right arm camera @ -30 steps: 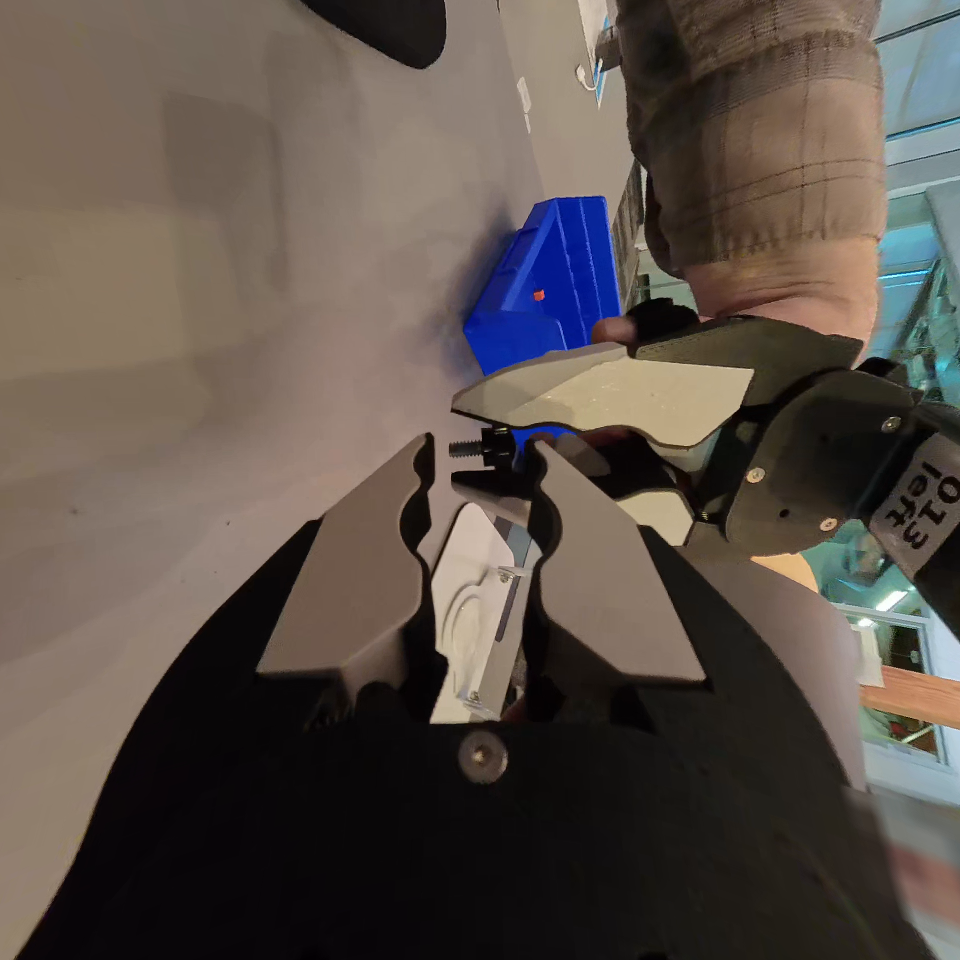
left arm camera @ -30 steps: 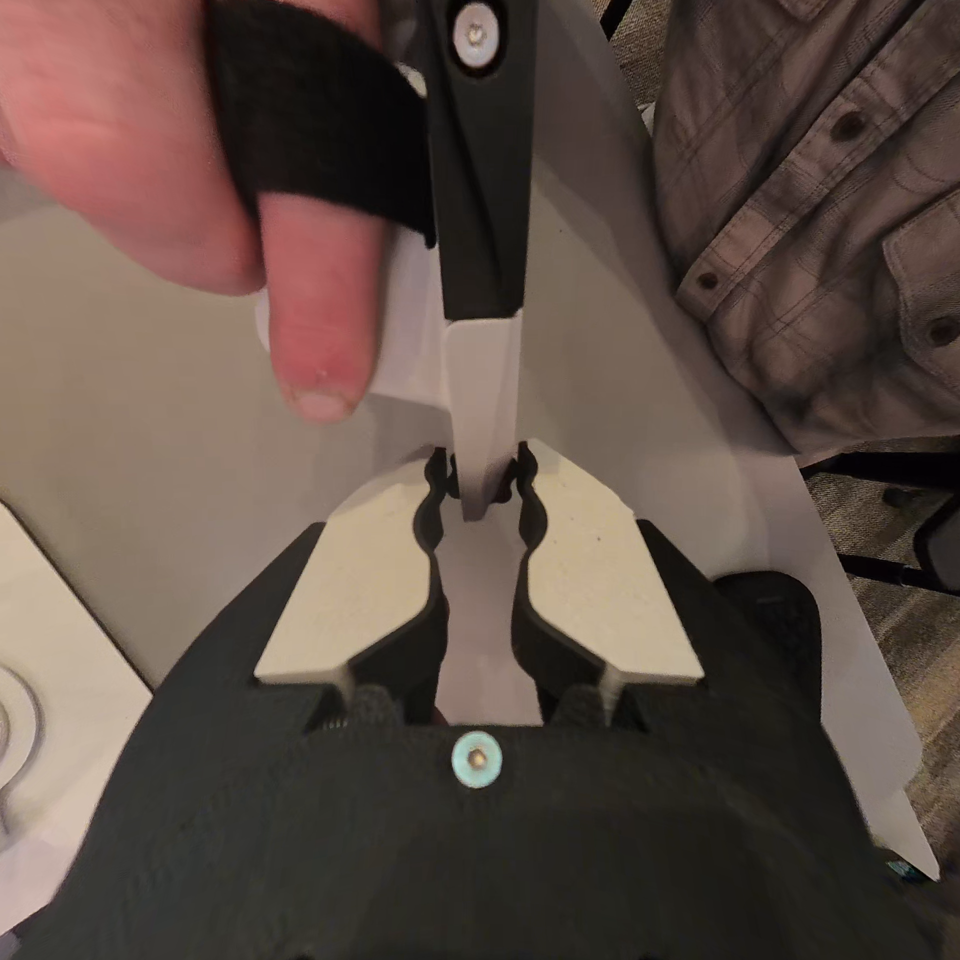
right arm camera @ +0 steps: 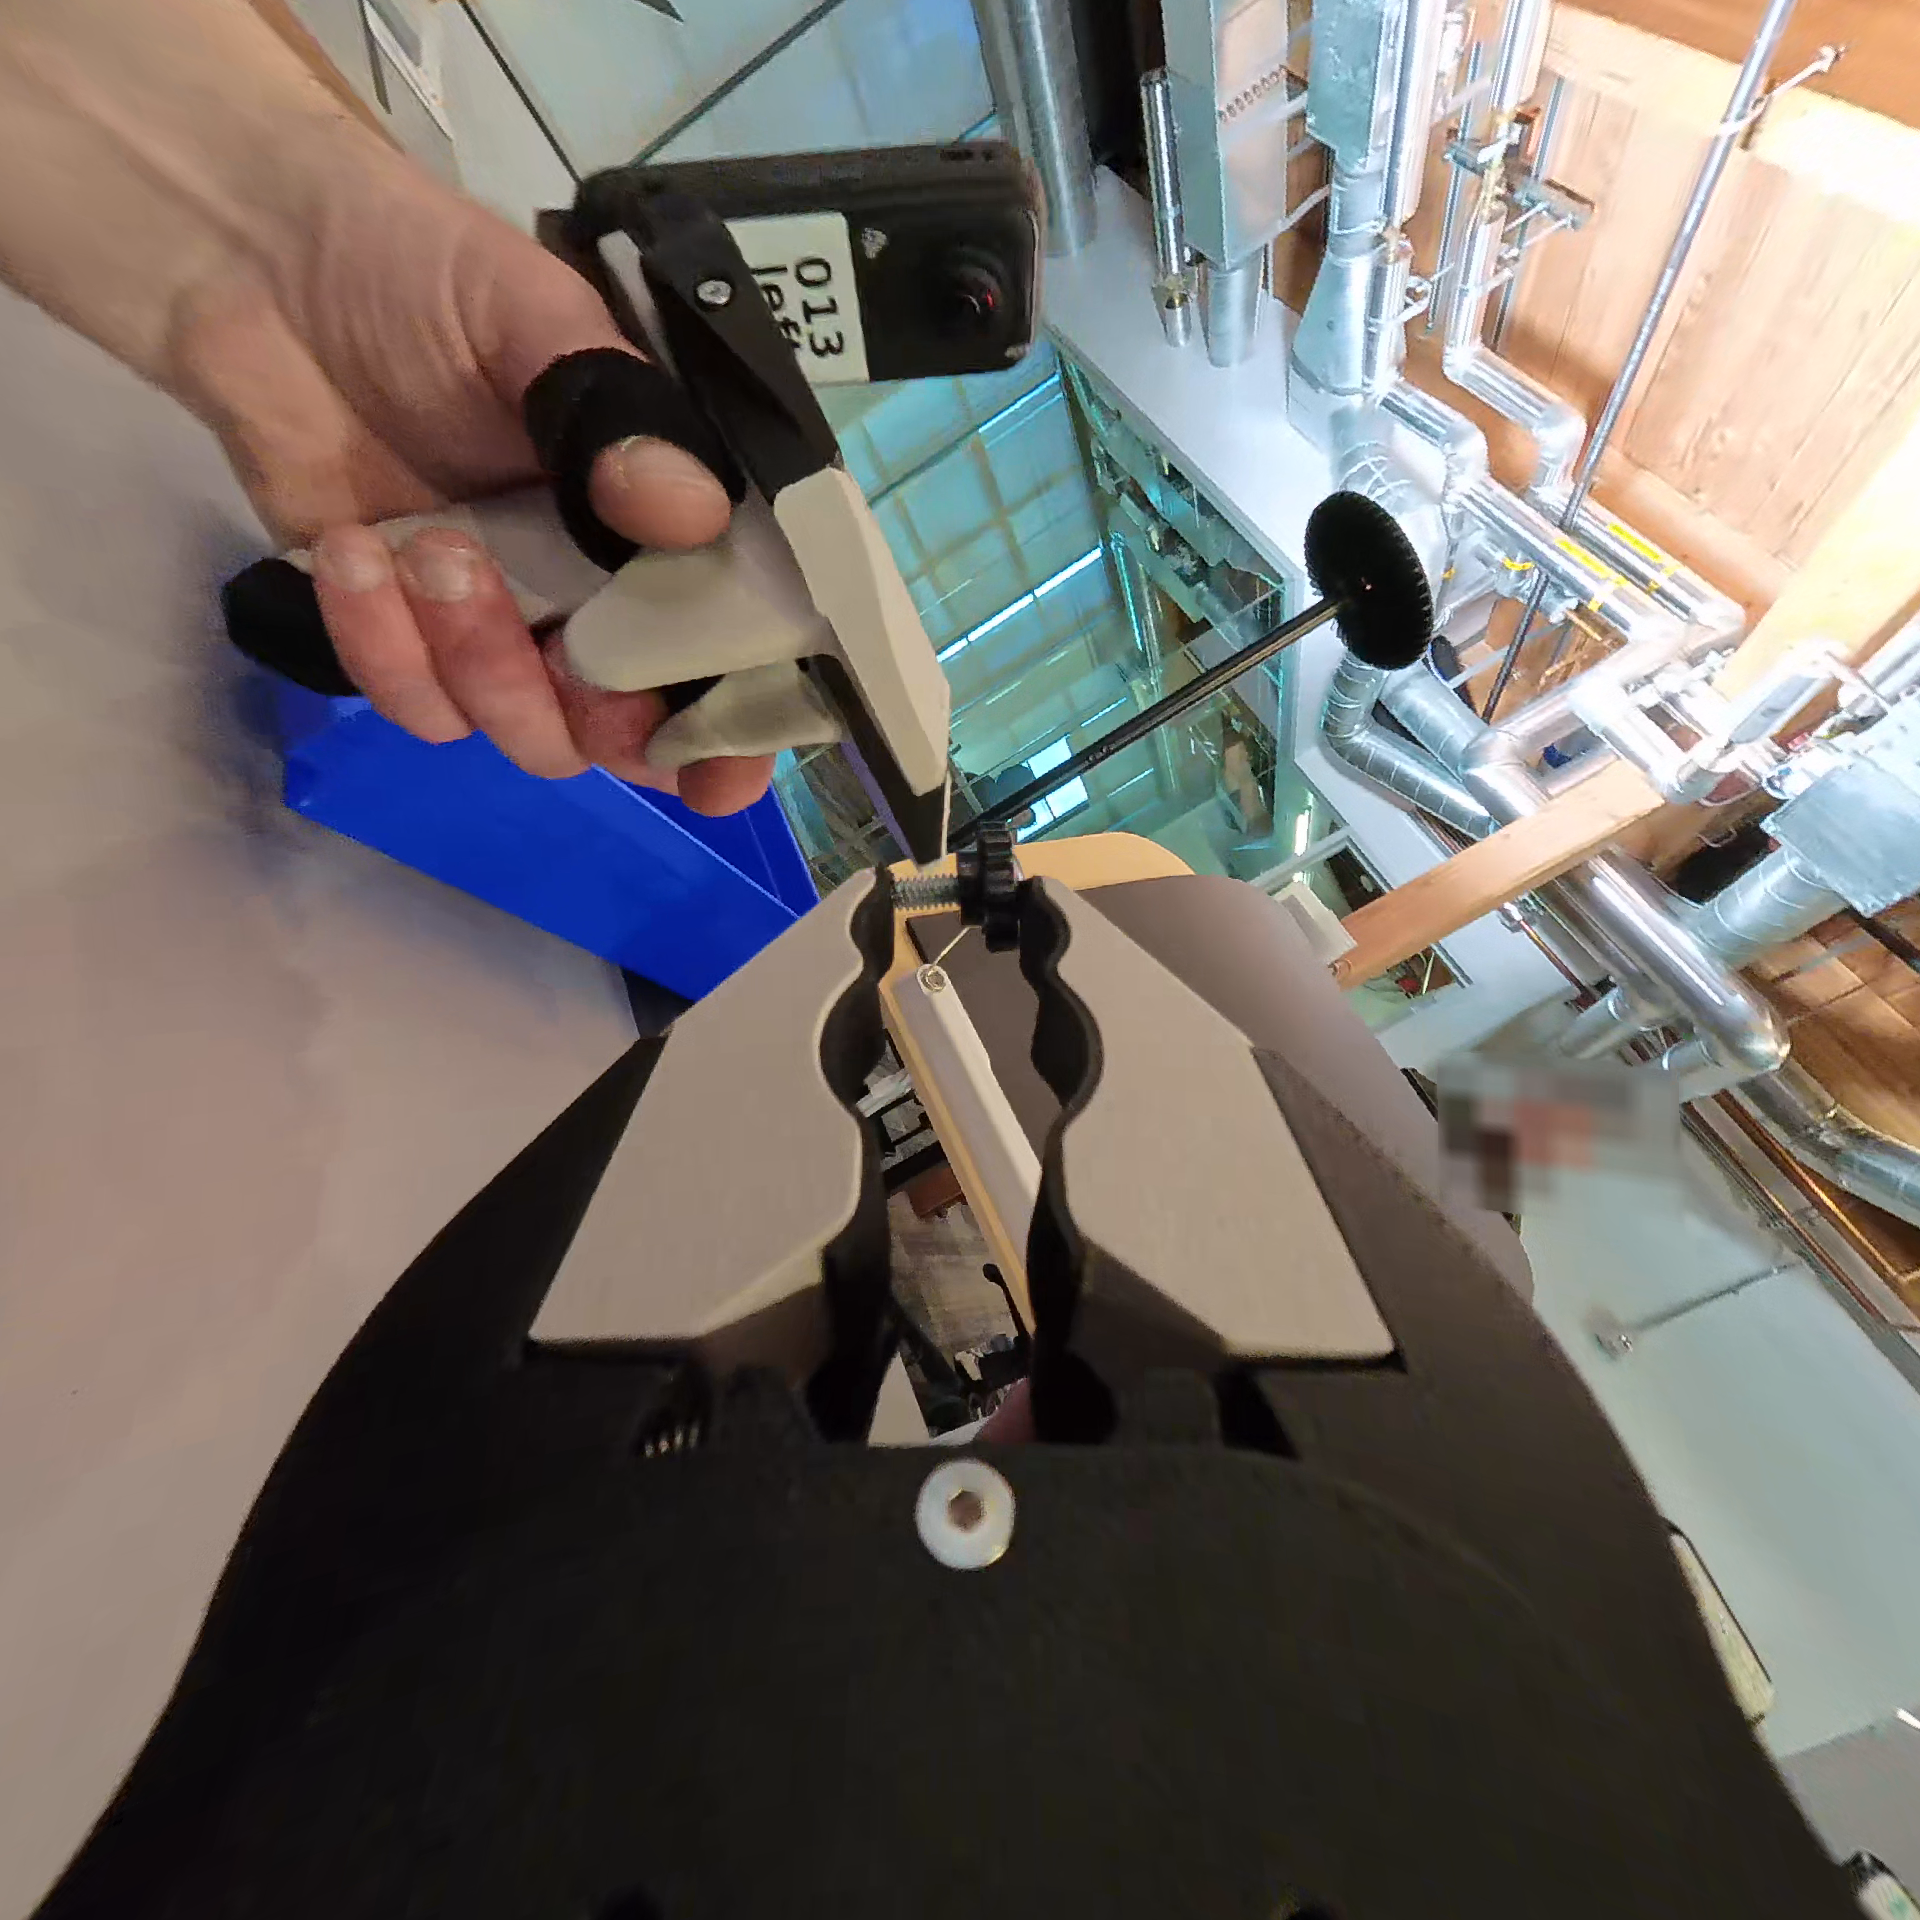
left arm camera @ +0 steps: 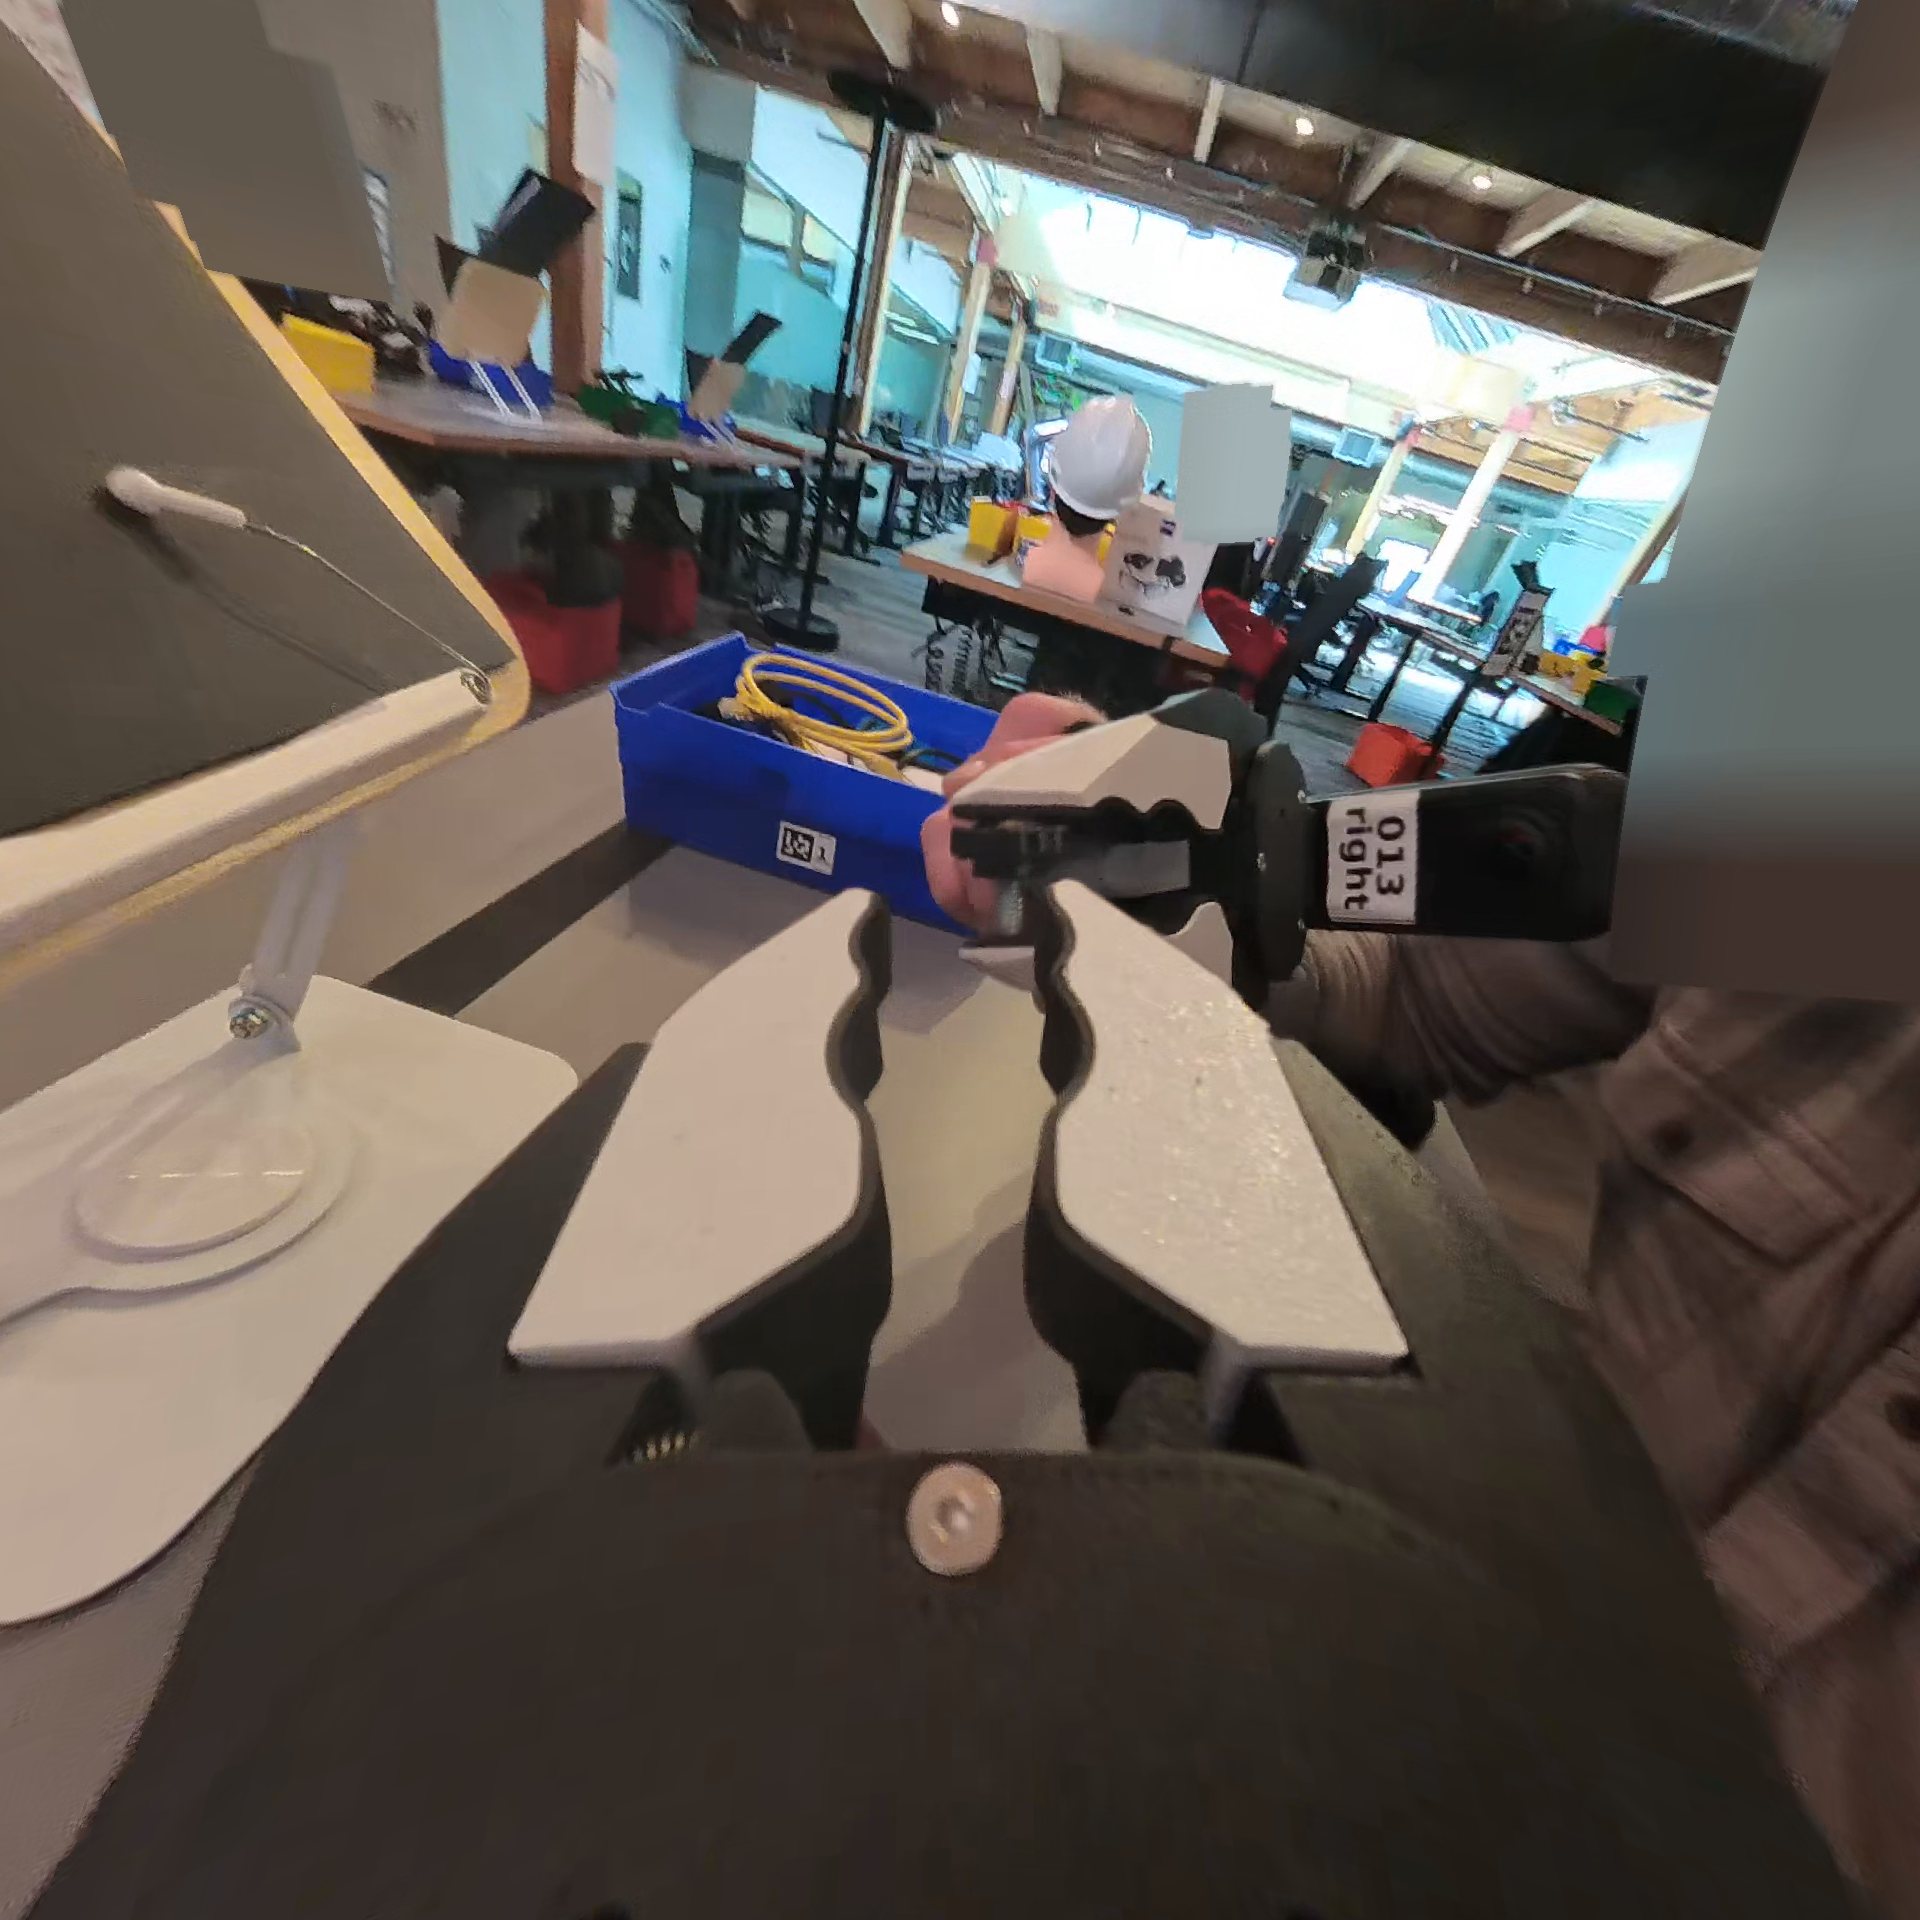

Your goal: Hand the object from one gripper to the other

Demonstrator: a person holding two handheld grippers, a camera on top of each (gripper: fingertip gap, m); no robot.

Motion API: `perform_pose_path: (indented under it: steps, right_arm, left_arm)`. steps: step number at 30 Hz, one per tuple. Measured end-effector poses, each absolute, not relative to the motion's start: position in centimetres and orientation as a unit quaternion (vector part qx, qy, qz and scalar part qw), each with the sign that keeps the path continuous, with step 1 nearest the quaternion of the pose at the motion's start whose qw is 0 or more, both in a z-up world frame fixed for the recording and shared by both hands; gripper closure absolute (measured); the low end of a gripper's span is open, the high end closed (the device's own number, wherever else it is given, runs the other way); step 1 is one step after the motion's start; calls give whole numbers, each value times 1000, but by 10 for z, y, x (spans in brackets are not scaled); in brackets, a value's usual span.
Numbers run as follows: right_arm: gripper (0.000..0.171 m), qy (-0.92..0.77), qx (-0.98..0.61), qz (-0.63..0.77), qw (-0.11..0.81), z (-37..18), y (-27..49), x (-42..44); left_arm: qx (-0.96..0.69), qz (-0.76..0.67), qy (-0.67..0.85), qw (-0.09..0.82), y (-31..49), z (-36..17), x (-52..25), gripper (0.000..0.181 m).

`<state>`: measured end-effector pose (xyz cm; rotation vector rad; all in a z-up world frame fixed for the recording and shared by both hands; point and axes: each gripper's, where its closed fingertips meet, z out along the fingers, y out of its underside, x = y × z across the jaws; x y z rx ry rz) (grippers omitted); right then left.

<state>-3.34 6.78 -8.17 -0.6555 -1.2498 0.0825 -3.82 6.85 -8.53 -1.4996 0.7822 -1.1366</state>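
The object is a small bolt with a black knurled knob [right arm camera: 989,883] and a silver thread. My right gripper [right arm camera: 951,894] is shut on it, and the bolt spans the gap between the fingertips. In the left wrist view the right gripper [left arm camera: 977,836] is held sideways just beyond my left fingertips, with the bolt [left arm camera: 1006,912] sticking down from it. My left gripper [left arm camera: 956,935] is open and empty, with only table surface between its fingers. It also shows in the right wrist view [right arm camera: 717,691], held in a hand up and to the left of the bolt.
A blue bin [left arm camera: 769,790] with yellow cables stands on the grey table [left arm camera: 561,997] straight ahead. A white stand [left arm camera: 260,1091] holding a tilted dark board is at the left. The person's plaid shirt [left arm camera: 1714,1195] fills the right side. Less than 4 cm separates the two grippers' tips.
The bolt has passed from my left gripper to my right. The left gripper has let go and drawn back, and the two grippers have turned and moved apart.
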Motion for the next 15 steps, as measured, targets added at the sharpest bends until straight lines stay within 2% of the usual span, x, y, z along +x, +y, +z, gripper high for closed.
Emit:
perform_pose_path:
  steps: [5, 9, 15]
  right_arm:
    - [150, -581, -303, 32, 755, -86, 68, -36]
    - [150, -579, -306, 27, 755, -86, 69, -35]
    - [150, -578, -310, 13, 755, -87, 72, -35]
  left_arm:
    - [-629, -438, 348, 540, 64, -93, -25, 158]
    - [-629, -412, 352, 557, 67, -91, -21, 168]
    - [-640, -378, 369, 559, 70, -96, -20, 168]
